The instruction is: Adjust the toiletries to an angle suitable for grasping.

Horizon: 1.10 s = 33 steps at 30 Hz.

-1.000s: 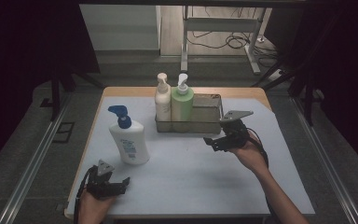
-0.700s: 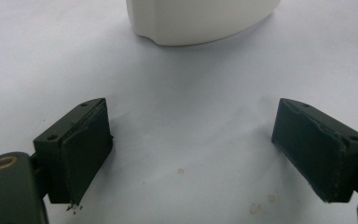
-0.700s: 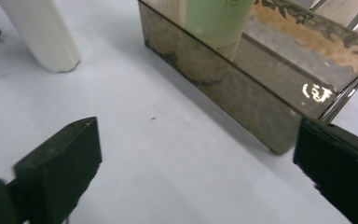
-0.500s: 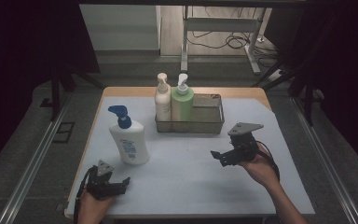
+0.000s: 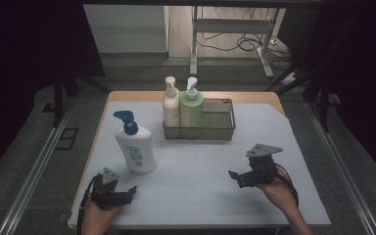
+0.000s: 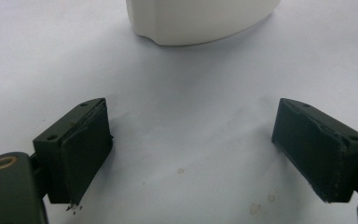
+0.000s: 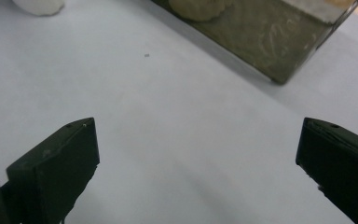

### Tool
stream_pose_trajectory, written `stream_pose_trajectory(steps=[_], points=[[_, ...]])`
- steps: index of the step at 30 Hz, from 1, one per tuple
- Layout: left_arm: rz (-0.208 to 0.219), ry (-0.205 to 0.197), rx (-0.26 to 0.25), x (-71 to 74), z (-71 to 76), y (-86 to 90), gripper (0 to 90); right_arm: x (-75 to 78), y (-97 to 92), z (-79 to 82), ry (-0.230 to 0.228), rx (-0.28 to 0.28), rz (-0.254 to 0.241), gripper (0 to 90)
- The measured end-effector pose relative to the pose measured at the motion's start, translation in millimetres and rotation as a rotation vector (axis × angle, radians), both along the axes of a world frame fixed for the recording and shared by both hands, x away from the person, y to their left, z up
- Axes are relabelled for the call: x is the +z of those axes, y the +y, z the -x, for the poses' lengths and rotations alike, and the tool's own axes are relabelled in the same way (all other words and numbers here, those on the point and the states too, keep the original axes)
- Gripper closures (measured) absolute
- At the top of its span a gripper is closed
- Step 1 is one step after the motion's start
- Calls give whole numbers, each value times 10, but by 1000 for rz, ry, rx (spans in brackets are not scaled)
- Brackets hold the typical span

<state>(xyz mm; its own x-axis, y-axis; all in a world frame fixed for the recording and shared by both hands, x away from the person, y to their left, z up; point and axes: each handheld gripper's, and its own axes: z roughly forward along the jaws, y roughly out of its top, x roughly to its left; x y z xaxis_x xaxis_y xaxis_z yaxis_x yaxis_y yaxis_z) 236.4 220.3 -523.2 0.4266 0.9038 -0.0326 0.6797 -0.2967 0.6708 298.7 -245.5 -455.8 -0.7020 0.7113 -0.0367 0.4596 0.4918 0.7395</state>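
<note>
A white bottle with a blue pump (image 5: 136, 149) stands at the table's left; its rounded base (image 6: 200, 18) lies just beyond my left gripper (image 6: 191, 112). That gripper (image 5: 127, 192) rests open near the front left edge, with nothing between its pads. A wire basket (image 5: 225, 128) at the back holds a cream bottle (image 5: 171, 105) and a green bottle (image 5: 191, 110) at its left end. My right gripper (image 5: 233, 175) hovers at the front right, pointing left. Its jaws have just been opening and stand wide apart (image 7: 198, 126) over bare table, the basket's wall (image 7: 270, 42) ahead of them.
The table has a pale sheet (image 5: 196, 196) over a wooden top. The basket's right half (image 5: 219, 115) holds nothing. Metal rails run along both sides of the table, and a desk frame with cables (image 5: 235, 34) stands behind it.
The right gripper has come away from beside the basket, toward the near edge and lower. The left gripper and all the bottles have kept still.
</note>
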Motion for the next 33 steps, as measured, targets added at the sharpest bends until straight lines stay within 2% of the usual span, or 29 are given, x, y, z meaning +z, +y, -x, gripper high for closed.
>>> stream_pose_trajectory(steps=[15, 22, 24, 31, 33], points=[[4, 7, -2, 21, -8, 15, 131, -454, -85, 72, 41, -17, 27, 0], [-7, -7, 3, 50, -16, 34, 166, -652, -106, 67, 66, -37, 43, 0], [-8, -12, 5, 69, -19, 49, 178, -662, -127, 60, 80, -43, 22, 0], [15, -23, 9, 115, -69, 121, 241, -671, -126, 64, 76, -43, 22, 0], [35, -17, 4, 122, -106, 158, 270, -671, -126, 64, 76, -43, 21, 0]])
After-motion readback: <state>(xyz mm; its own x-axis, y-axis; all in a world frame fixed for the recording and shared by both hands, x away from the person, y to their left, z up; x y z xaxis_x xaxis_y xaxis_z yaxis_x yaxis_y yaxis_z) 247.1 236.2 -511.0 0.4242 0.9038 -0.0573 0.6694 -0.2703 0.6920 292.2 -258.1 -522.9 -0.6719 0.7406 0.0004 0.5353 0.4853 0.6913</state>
